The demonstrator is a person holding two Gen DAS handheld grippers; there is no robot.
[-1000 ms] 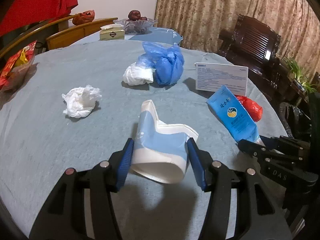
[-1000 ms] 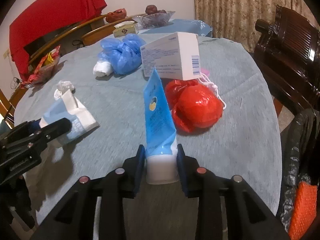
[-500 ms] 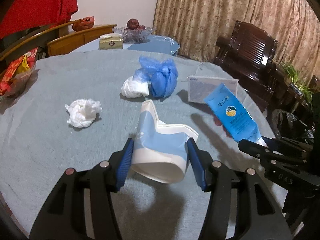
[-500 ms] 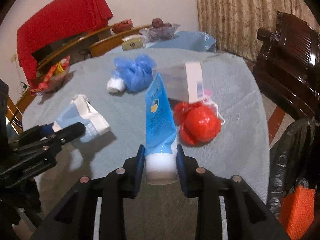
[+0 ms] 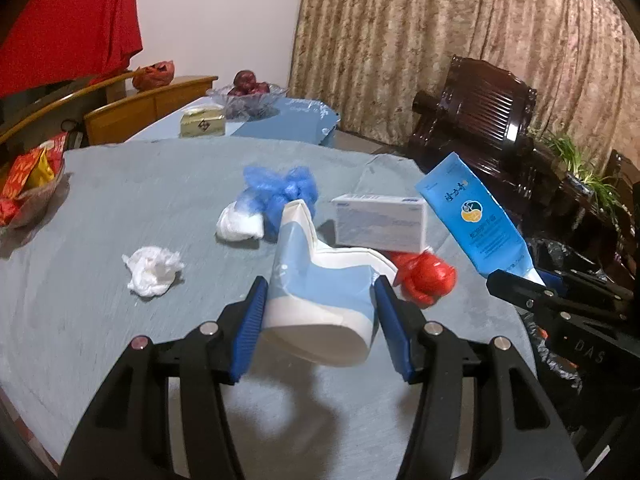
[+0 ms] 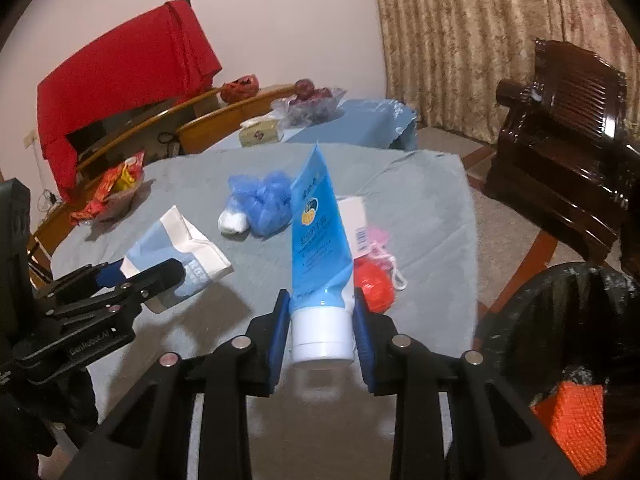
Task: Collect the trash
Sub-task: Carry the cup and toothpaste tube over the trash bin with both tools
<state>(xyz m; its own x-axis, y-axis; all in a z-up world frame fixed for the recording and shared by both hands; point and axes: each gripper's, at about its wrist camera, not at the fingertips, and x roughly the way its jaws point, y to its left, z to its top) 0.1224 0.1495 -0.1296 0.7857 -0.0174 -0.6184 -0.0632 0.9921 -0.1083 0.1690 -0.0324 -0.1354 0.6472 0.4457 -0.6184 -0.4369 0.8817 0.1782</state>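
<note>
Blue-and-white crumpled paper carton (image 5: 320, 292) sits clamped in the left gripper (image 5: 320, 320) above the grey-clothed bench (image 5: 120, 216); the right gripper (image 6: 322, 332) clamps a blue plastic tube (image 6: 318, 240) above that bench.

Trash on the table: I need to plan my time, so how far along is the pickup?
Done: can't tell. In hand: left gripper holds a paper cup, right gripper a blue tube. Left: white tissue, blue bag, box, red bag.

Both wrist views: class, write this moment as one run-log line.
left claw: shut on paper cup | right claw: shut on blue tube | both held above table | black bin bag: at right
</note>
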